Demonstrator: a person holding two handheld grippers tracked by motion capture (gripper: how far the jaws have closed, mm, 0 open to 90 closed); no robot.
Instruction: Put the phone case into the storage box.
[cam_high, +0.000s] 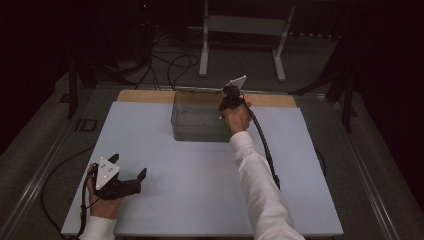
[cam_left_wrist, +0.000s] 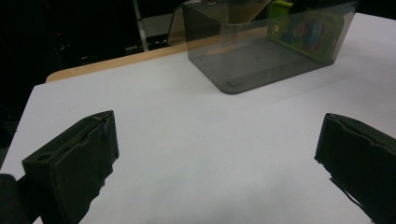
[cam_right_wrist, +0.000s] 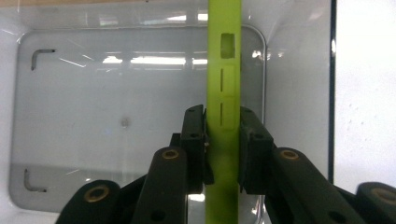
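Lime-green flat plastic case (cam_right_wrist: 224, 93), with colourful print on its face in the left claw view, stands on edge inside the smoked transparent rectangular plastic bin (cam_high: 197, 122), near the bin's right-hand wall, and the right claw (cam_right_wrist: 222, 140) is clamped on its thin top edge from above. The step in hand looks like placing the case in the bin or drawing it out; either way the next move calls for a straight vertical path, since the wall and rounded corner sit just beside the case. The left claw (cam_high: 127, 172) rests with jaws wide apart and nothing between them over the bare white counter (cam_high: 200, 190), well apart from the bin, with ample open room around it.
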